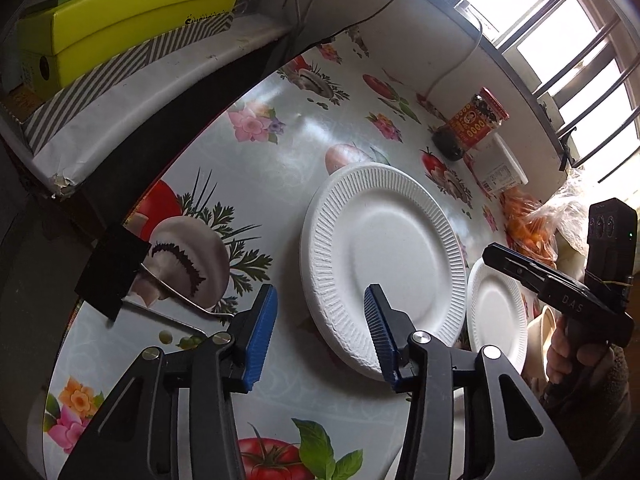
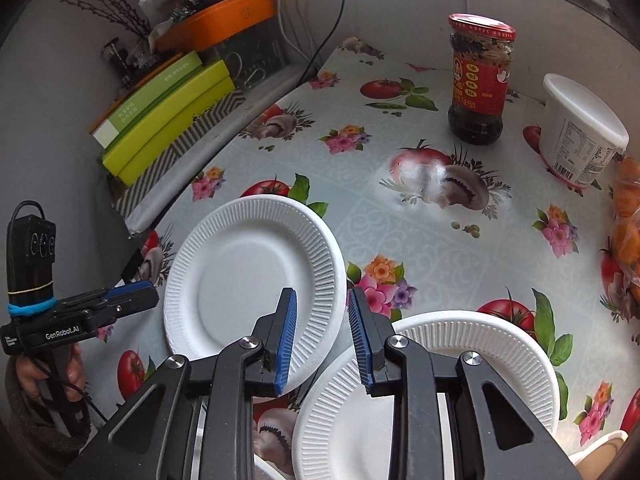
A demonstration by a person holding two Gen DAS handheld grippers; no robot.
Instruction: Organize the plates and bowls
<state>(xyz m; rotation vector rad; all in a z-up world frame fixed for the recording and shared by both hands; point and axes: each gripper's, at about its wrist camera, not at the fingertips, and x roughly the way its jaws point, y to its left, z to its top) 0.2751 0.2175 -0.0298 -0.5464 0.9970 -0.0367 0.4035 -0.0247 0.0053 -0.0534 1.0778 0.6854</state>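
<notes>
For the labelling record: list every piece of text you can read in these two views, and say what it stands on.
"GenRobot.AI": side of the black handheld left gripper.
"DAS": body of the black handheld right gripper.
Red-labelled, red-lidded glass sauce jar: Chinese characters, too small to read.
White plastic tub: printed panel and barcode, too small.
Lime-green flat boxes: lettering blurred, cut off.

Bare tablecloth (image 2: 360,208) between plates (image 2: 256,276) and jar (image 2: 478,80).
</notes>
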